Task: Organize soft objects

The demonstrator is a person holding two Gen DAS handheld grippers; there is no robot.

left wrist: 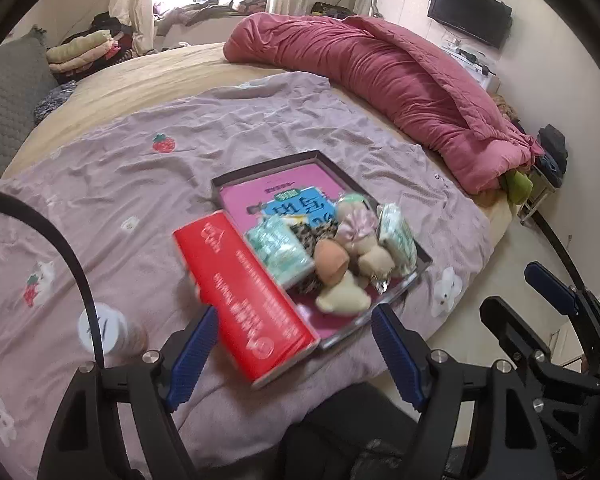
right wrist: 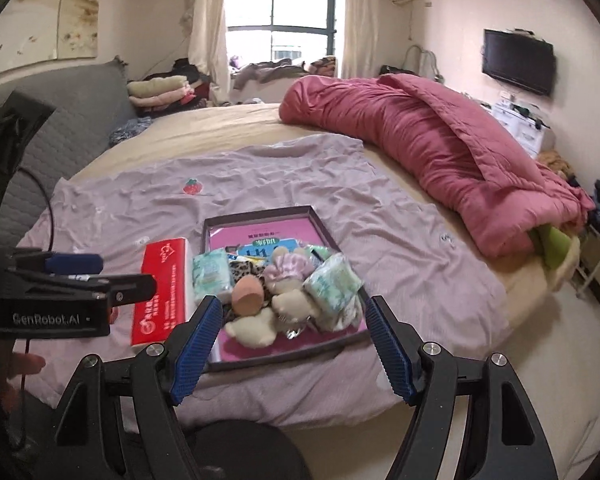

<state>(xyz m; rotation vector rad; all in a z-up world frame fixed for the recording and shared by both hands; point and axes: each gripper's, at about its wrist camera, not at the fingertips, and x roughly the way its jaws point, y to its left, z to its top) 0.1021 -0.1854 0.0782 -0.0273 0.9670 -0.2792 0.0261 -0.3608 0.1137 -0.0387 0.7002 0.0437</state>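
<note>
Here, both claws [left wrist: 296, 354] [right wrist: 292, 344] apart, empty; red tissue box [left wrist: 244, 296] long axis toward camera.

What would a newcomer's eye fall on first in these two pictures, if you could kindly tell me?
Probably the shallow dark box in the middle of the lilac sheet, piled at its near end with tissue packs, a pink scrunchie and cream plush toys. Next, the bright red tissue box lying along the box's left side. Behind, a long rolled pink quilt lies across the far right of the bed.
</note>
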